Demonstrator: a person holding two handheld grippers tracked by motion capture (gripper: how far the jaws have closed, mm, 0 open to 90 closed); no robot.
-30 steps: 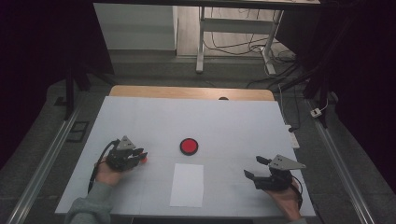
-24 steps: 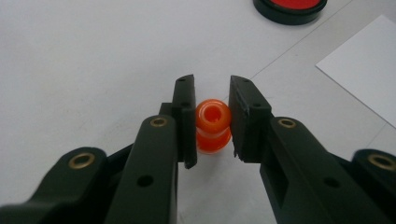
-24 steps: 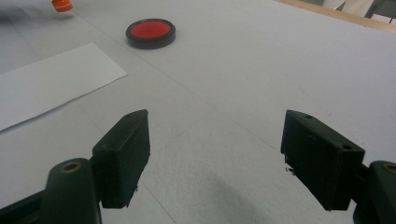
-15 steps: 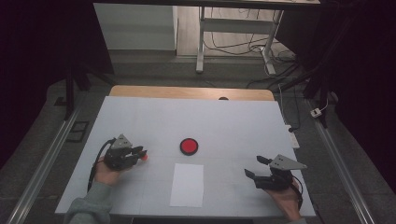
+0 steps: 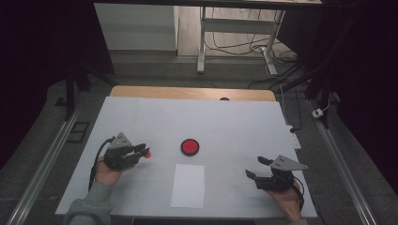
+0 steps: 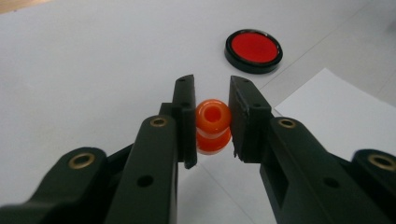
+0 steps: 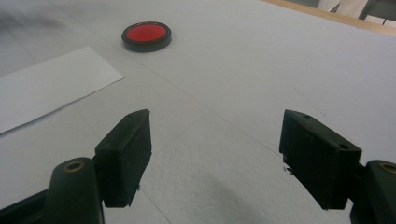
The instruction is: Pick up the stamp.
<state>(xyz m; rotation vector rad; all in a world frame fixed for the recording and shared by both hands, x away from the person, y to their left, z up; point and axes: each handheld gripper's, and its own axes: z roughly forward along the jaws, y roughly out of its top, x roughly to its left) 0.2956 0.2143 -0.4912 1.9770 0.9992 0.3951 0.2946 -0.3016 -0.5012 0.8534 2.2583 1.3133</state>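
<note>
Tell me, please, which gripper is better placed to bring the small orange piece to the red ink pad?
Left, probably: the left gripper is shut on the orange piece with the red ink pad just ahead. The right gripper is open, holding nothing.

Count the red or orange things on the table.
2. A red disc in a black rim lies mid-table, beyond the white sheet. A small orange piece sits clamped in the left gripper. Nothing seems hidden.

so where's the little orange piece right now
Clamped between the left gripper jaws: the orange piece, left of the red disc in the high view.
</note>
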